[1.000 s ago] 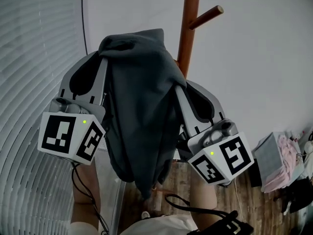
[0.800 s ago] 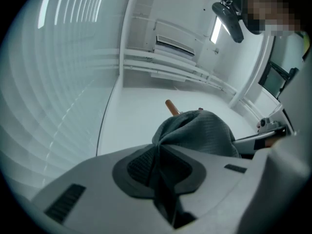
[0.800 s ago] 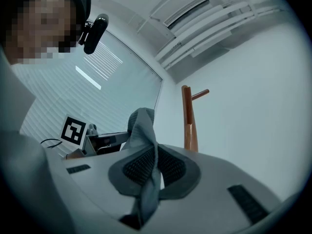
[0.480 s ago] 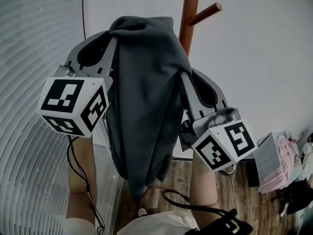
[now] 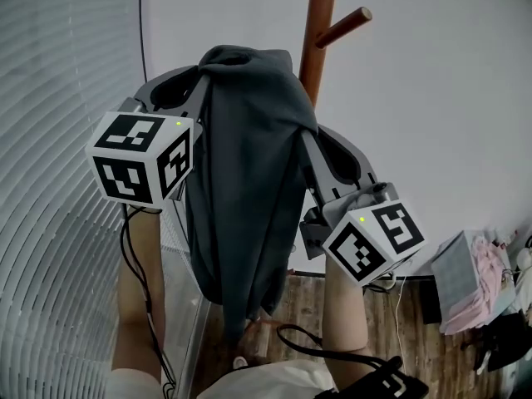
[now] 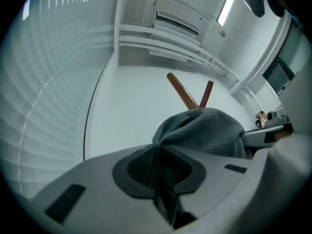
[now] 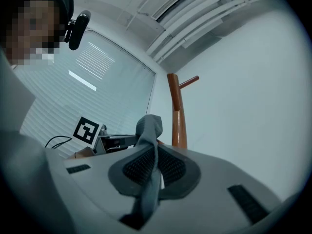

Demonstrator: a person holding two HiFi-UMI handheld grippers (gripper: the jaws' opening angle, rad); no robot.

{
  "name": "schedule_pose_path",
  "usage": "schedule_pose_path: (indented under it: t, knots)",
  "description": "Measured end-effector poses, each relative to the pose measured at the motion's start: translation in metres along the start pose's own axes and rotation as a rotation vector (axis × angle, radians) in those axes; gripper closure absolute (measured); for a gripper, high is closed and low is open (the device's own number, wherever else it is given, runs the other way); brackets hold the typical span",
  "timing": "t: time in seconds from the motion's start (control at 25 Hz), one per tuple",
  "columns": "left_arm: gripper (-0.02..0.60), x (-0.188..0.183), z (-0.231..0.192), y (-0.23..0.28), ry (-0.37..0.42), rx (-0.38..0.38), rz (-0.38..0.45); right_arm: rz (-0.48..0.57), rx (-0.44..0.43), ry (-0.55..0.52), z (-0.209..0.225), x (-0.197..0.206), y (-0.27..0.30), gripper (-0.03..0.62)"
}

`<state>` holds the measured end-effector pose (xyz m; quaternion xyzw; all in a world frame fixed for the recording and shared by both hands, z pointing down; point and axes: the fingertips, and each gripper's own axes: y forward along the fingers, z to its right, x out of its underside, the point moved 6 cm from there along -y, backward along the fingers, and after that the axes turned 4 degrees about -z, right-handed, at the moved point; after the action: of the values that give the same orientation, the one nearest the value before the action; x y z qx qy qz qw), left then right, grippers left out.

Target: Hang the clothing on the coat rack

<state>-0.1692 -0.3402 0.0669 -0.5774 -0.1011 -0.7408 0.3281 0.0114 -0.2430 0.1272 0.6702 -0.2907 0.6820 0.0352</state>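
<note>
Head view: garment (image 5: 245, 189), dark grey, judged soft, limp and light; hung beside the coat rack (image 5: 316, 40).
Left gripper view: left gripper (image 6: 158, 152) was clamped on its bunched top.
Right gripper view: right gripper (image 7: 153, 165) pinched a fold; best held there.

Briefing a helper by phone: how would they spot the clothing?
Look at the white wall, then the brown wooden coat rack before it. Beside its pole hangs the dark grey garment, the one thing pinched by left tongs and right tongs.
</note>
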Motion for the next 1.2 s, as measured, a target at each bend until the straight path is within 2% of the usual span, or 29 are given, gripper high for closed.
schedule_pose_path:
  t: [0.52,0.96,1.2]
  knots:
    - [0.535,0.030,0.004,0.016,-0.034,0.025,-0.081,-0.047,-0.022,0.020,0.010,0.017,0.000,0.560]
    - [0.535,0.047,0.017,0.015,-0.040,0.052,-0.100,-0.075,-0.046,0.034,0.007,0.031,-0.004,0.560]
    - [0.535,0.054,0.025,0.011,-0.018,0.078,-0.098,-0.088,-0.058,0.039,0.001,0.038,-0.006,0.560]
